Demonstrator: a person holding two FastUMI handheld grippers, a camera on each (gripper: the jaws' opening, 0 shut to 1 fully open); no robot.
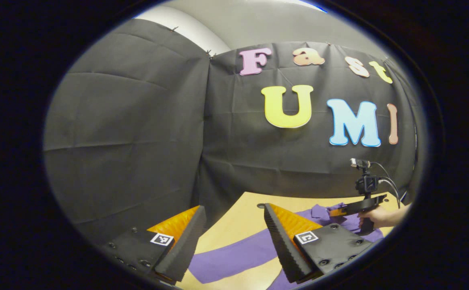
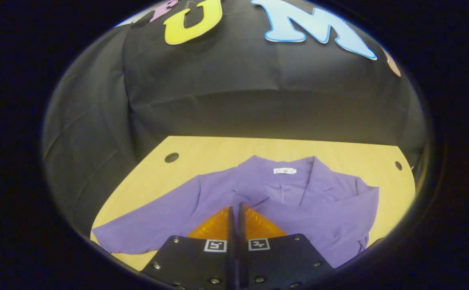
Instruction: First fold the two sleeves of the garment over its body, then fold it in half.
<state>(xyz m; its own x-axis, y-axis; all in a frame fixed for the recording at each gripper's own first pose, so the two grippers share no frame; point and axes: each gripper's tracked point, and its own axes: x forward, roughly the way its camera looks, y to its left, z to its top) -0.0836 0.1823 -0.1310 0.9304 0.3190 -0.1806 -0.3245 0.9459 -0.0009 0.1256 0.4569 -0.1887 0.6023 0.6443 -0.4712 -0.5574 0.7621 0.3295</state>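
Left claw (image 1: 231, 237) hung released above the tabletop (image 1: 234, 225), fingers spread wide over a purple sleeve (image 1: 234, 257) laid across the wood. Right claw (image 2: 236, 213) sat clenched, fingers pressed together with nothing seen between them, poised over the chest of the purple garment (image 2: 299, 201). Lay spread near the middle of the tabletop, collar toward the far edge, one sleeve reaching toward the near left corner. Carried a small white neck label (image 2: 285, 170), writing too small to read. Bore square black-and-white markers on both claws.
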